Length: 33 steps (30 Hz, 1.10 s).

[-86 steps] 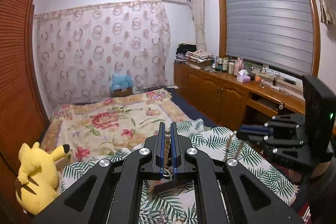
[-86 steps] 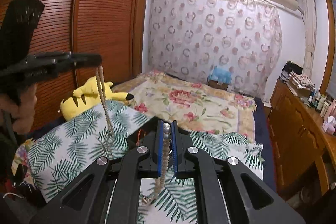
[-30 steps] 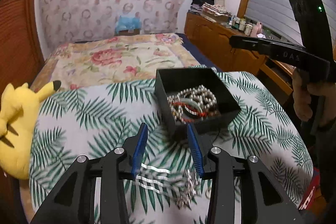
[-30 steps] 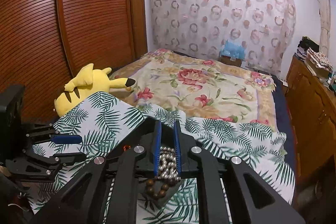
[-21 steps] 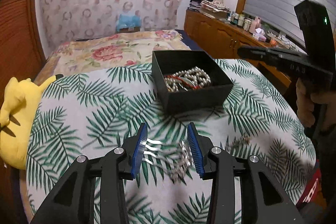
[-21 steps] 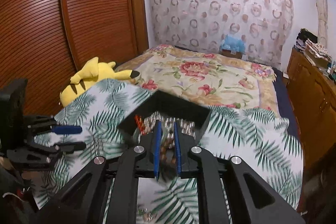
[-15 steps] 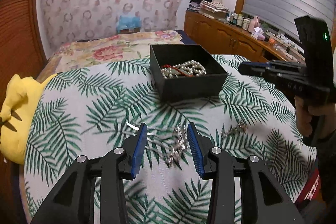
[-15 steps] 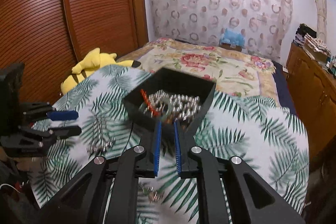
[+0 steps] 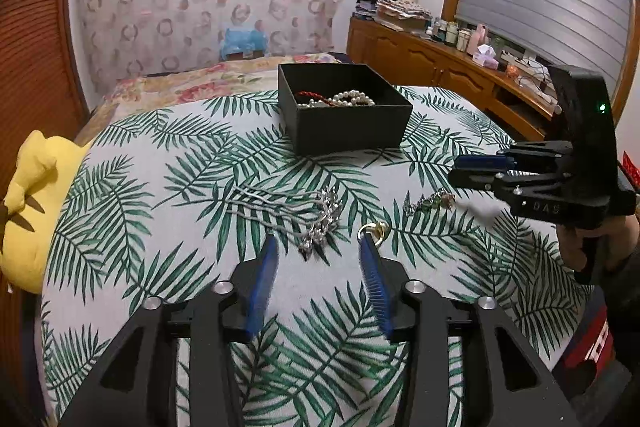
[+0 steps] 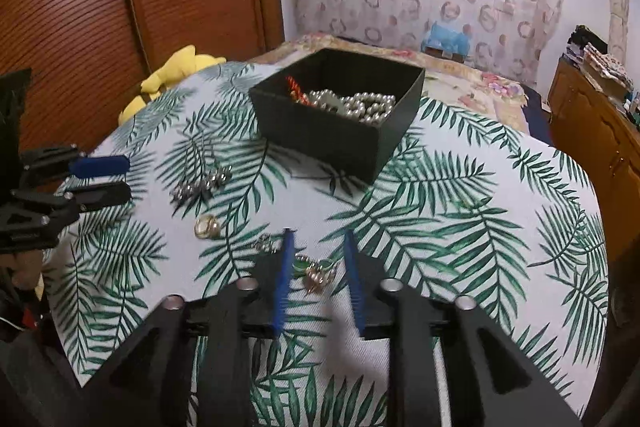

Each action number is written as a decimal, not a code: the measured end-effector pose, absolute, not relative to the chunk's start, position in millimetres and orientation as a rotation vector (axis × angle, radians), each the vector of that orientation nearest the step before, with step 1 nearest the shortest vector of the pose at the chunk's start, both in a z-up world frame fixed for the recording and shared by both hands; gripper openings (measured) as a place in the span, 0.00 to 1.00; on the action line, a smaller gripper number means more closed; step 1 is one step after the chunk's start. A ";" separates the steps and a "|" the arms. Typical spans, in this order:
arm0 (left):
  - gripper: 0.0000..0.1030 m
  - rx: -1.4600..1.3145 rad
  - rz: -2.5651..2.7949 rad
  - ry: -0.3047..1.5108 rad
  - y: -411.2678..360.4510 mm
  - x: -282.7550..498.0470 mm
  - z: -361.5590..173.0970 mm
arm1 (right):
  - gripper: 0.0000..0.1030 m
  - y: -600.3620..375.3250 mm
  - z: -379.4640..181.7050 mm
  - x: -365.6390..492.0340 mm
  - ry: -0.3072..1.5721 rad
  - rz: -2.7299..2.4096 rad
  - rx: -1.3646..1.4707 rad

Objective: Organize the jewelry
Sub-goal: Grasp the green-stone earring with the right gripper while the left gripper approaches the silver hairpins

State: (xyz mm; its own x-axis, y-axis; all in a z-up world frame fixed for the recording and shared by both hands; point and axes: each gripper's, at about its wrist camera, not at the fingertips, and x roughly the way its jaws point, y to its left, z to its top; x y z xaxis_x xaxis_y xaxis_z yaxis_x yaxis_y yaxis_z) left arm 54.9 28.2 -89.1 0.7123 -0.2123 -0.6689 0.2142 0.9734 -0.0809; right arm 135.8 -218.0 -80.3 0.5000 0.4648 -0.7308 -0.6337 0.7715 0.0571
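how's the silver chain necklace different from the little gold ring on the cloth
The silver chain necklace is long, its strands trailing across the leaf-print cloth to a cluster of sparkly pendants; the gold ring is one small compact loop. The necklace is silver-grey, the ring yellow gold. The necklace lies ahead of the open left gripper, between its fingers; the ring sits by the right fingertip. Both lie loose on the cloth, outside the black box.
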 end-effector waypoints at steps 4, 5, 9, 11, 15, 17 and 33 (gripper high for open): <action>0.50 0.009 -0.241 0.740 29.2 49.5 -90.4 | 0.29 -207.4 -89.4 135.0 0.829 0.693 -0.282; 0.51 0.009 -0.243 0.742 29.7 48.7 -91.4 | 0.29 -203.8 -91.2 134.6 0.837 0.712 -0.290; 0.59 0.011 -0.239 0.762 31.5 47.8 -99.0 | 0.29 -192.0 -95.2 134.7 0.849 0.740 -0.352; 0.65 0.006 -0.238 0.765 32.7 47.6 -101.3 | 0.29 -186.3 -97.2 135.9 0.853 0.745 -0.389; 0.69 0.008 -0.234 0.772 31.6 47.6 -104.3 | 0.29 -180.0 -98.4 142.0 0.871 0.741 -0.446; 0.69 0.008 -0.236 0.773 31.2 47.7 -104.3 | 0.29 -177.1 -99.2 143.9 0.870 0.739 -0.476; 0.69 0.031 -0.261 0.775 17.4 65.9 -104.7 | 0.07 -196.8 -89.2 159.4 0.832 0.697 -0.343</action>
